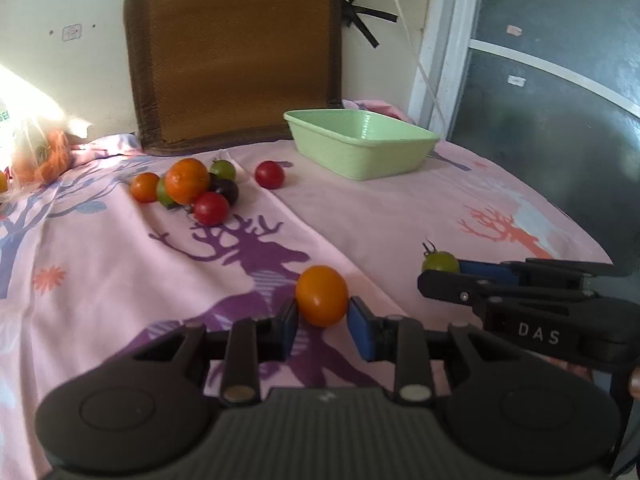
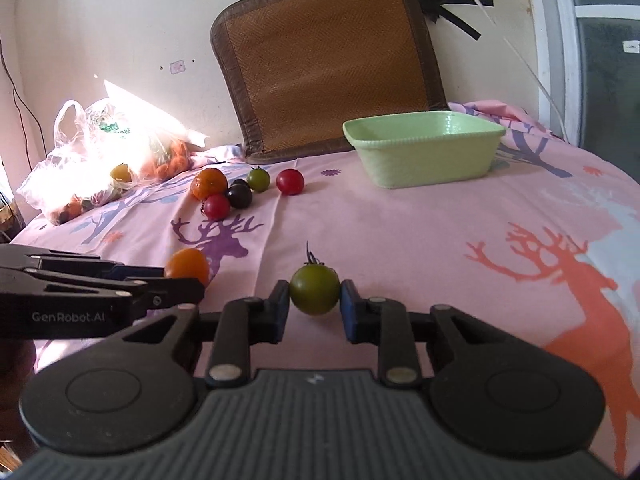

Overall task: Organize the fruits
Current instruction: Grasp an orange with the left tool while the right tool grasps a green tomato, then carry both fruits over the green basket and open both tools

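Gripping orange tomato (image 1: 322, 296) and green tomato (image 2: 315, 289): both tongs.

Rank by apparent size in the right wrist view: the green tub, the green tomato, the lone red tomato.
1. green tub
2. green tomato, though being closest to the camera inflates it
3. lone red tomato

Nine fruits (image 1: 322, 296), one basin (image 1: 360, 144).

Black left gripper (image 1: 322, 326), blue pads; "DAS", perhaps partial.
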Demonstrator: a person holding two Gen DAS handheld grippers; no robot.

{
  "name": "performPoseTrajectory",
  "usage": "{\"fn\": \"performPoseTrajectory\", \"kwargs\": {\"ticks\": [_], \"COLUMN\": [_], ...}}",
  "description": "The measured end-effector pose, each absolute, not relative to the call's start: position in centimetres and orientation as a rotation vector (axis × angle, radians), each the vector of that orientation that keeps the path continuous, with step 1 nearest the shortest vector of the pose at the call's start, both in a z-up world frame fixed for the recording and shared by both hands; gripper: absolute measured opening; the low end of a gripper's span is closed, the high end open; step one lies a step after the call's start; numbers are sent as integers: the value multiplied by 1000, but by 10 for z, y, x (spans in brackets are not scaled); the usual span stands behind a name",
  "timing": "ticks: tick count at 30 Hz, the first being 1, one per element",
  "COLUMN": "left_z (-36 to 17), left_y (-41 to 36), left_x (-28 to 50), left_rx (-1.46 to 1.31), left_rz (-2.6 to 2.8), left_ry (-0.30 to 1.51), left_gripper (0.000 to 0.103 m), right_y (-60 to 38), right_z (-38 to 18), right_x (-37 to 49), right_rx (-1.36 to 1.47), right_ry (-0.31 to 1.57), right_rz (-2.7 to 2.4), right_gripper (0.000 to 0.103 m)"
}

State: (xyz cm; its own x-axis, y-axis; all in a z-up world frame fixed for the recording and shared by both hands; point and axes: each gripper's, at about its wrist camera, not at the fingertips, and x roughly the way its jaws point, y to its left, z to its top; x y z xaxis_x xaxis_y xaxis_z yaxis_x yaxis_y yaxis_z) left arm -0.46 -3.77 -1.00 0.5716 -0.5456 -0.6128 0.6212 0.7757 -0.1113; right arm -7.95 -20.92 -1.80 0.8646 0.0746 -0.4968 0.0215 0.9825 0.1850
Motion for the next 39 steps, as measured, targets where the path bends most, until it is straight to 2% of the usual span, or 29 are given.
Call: {"fn": "performPoseTrajectory", "kwargs": {"ticks": [9,10,11,12,16,19,22,23,27,32,35,39], "left_z": [-15,-14,-12,-10,-5,-9,-16,-16,1,61,85,74], "left_y": [-50,-50,-49,-49,-54,-58,-60,-60,-71,-108,-145,-191], "left_x": [-28,-29,-30,-31,-31,-29,-27,-29,-14,31,74,143], "left_rx": [203,207,210,212,229,240,227,233,215,185,168,146], "left_rz": [-643,-638,-633,-627,-628,-627,-644,-641,-700,-737,-748,-715], "left_ry": [645,645,639,626,605,615,646,636,661,552,545,648], "left_gripper": [30,32,40,43,44,45,30,30,29,29,29,29], "right_y": [-207,-206,-207,-208,-210,-209,-208,-206,-217,-257,-287,-316], "right_z": [-28,-28,-28,-28,-29,-29,-32,-32,-23,22,39,33], "right_x": [-95,-95,-96,-97,-99,-101,-101,-101,-94,-59,-24,29], "right_rx": [150,146,145,146,153,143,128,111,127,141,147,171], "right_ry": [512,511,508,505,498,490,487,482,464,351,329,396], "right_rz": [13,15,17,20,19,20,29,31,88,49,2,-20], "right_gripper": [32,32,32,33,41,42,40,29,29,29,29,30]}}
